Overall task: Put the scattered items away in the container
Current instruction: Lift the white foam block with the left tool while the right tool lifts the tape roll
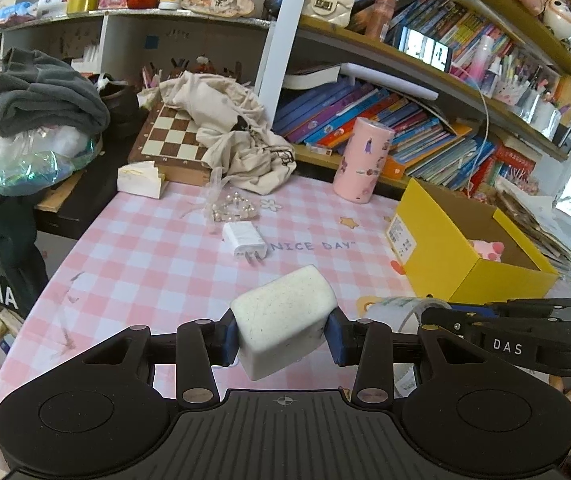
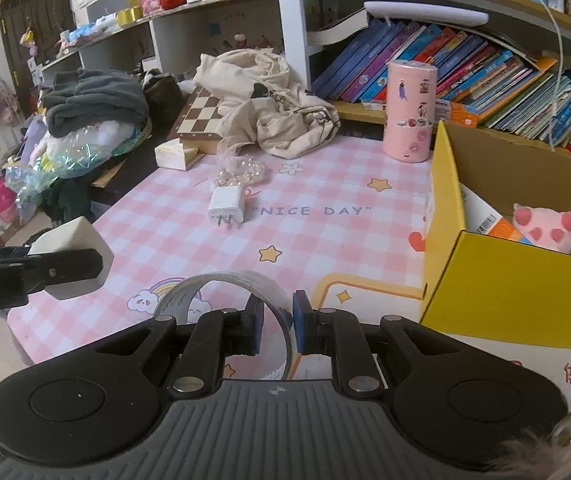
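My left gripper (image 1: 281,334) is shut on a chunky off-white block (image 1: 283,330), held above the pink checked mat (image 1: 145,256); the same block (image 2: 67,240) shows at the left of the right wrist view. My right gripper (image 2: 278,322) is shut on the wall of a clear tape roll (image 2: 225,284), one pad inside the ring and one outside. The tape roll (image 1: 395,310) also peeks out beside the left gripper. A white plug charger (image 2: 225,204) and a bag of pearl beads (image 2: 241,172) lie on the mat. The yellow box (image 2: 497,284) stands at the right, holding a pink plush (image 2: 545,228) and a book.
A pink cylinder tin (image 2: 409,110) stands behind the box. Beige cloth (image 2: 269,104) drapes over a chessboard (image 2: 201,114) at the back. A tissue box (image 2: 173,154), grey clothes (image 2: 93,100) and crinkled foil (image 2: 73,152) crowd the left. Bookshelves line the back.
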`<state>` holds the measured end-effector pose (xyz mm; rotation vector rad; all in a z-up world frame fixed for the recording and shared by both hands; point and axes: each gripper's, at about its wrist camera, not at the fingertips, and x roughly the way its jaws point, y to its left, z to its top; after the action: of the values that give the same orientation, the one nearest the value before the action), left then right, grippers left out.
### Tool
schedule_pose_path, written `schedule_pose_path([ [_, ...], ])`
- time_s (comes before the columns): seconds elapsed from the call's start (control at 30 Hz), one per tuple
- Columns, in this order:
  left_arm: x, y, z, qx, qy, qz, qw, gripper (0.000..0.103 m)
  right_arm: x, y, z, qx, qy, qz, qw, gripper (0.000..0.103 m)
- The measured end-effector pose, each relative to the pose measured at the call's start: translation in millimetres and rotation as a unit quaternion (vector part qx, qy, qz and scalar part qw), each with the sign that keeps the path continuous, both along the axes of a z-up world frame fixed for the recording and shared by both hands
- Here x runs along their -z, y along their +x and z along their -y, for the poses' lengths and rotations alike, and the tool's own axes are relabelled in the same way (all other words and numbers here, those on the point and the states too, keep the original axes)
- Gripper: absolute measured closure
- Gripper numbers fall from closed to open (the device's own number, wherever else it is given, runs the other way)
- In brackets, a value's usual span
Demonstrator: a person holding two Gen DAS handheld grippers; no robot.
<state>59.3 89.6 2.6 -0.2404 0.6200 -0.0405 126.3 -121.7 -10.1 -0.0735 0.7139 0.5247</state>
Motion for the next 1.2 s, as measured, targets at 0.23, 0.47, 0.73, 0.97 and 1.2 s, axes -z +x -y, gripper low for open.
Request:
schedule_pose_path([
  [0.23, -5.8, -16.2, 2.9, 0.006, -0.003, 0.011, 0.9999, 0.064, -3.5, -16.4, 6.8, 0.003, 0.001, 0.004, 1.000, 0.088],
  [0.47, -5.0, -25.4, 8.5, 0.016, -0.005, 0.011, 0.9998, 0.064, -3.0, -27.9, 9.5, 0.007, 0.000, 0.006, 1.000, 0.088],
  [0.73, -5.1, -29.6, 17.5, 0.036, -0.009, 0.013, 0.9992, 0.065, -3.4, -40.7, 18.9, 0.022, -0.003, 0.009, 1.000, 0.088],
  [0.97, -4.6, -25.4, 32.1, 0.065, -0.012, 0.015, 0.9977, 0.065, -4.7, -48.8, 37.1, 0.052, -0.004, 0.011, 0.999, 0.088],
  [1.2, -2.2, -20.3, 47.9, 0.098, -0.019, 0.013, 0.9949, 0.065, -4.9, -58.0, 56.6, 0.086, -0.011, 0.009, 0.996, 0.088],
])
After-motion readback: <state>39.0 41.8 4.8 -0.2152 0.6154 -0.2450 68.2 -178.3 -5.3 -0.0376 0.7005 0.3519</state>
